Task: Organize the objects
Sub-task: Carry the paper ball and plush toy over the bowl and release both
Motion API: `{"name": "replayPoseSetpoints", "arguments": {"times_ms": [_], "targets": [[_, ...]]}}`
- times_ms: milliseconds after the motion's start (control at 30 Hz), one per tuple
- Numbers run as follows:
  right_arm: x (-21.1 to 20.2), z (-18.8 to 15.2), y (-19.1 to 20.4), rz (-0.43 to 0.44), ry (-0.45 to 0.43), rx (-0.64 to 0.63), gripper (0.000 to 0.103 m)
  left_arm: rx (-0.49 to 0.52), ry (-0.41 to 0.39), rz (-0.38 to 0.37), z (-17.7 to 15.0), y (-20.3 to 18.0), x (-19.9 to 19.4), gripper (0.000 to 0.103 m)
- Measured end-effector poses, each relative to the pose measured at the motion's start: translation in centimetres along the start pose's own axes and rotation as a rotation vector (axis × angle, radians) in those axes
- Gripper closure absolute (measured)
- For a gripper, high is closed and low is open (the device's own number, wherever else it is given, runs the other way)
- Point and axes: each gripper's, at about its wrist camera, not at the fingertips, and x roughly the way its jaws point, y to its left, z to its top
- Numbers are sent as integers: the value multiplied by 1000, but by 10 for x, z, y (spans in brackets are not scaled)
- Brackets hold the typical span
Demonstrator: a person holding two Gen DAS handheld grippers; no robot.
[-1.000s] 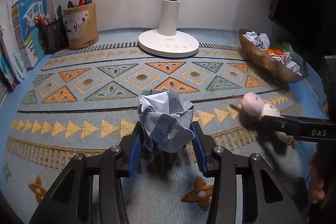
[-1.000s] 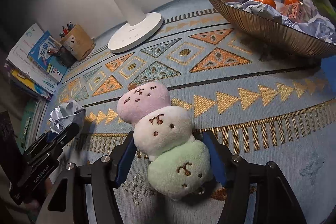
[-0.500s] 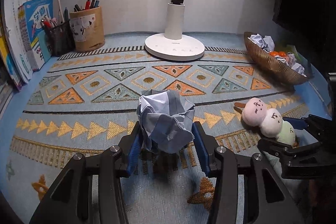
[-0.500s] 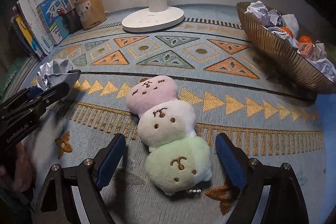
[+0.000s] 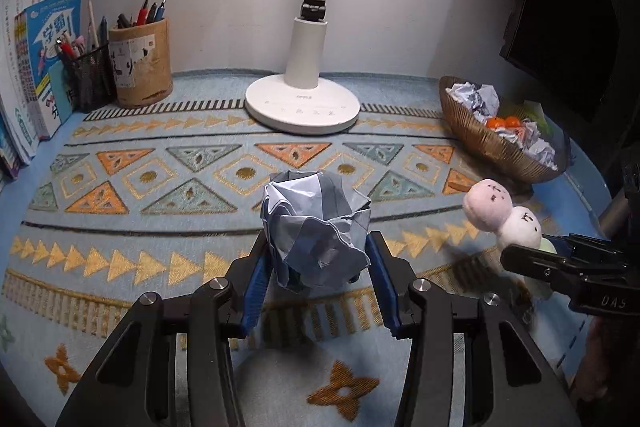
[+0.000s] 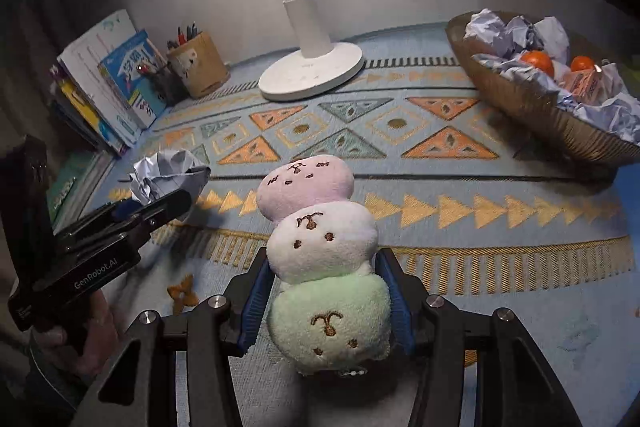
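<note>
1. Your right hand-held gripper [image 6: 324,297] has just closed its jaws on the plush [image 6: 320,251], low centre of the right wrist view, pads pinching it between the white and green balls.
2. Your left hand-held gripper [image 5: 316,275] pinches the paper ball [image 5: 314,227] at the centre of the left wrist view.
3. Both pickups look done; this is likely the carry step.
4. Next, take each to its place, probably the basket [image 6: 532,107] at upper right, already holding crumpled paper. Clear its rim before letting go.
</note>
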Motion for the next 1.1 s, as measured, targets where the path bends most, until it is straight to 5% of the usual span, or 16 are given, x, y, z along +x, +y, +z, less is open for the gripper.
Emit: {"name": "replayPoseSetpoints", "arguments": {"times_ms": [167,533,833,900,933,967,1100], "targets": [[-55,35,-47,-26,-148,106,51,54,-65,-82,50,-40,3,58],[-117,107,-160,-238,-467,390,51,222,-114,-233,133,-164,68,58],[-94,139,-187,-372,-468,392,51,239,-23,-341,154,-214,135,56],[-83,143,-192,-373,-447,390,50,243,-1,-345,156,-222,148,42],[-78,146,-195,-367,-433,397,44,242,4,-338,157,-224,153,22],[-74,147,-198,-363,-420,407,35,235,-12,-321,157,-224,155,16],[-65,141,-208,-338,-381,423,35,222,2,-320,152,-216,156,16]]}}
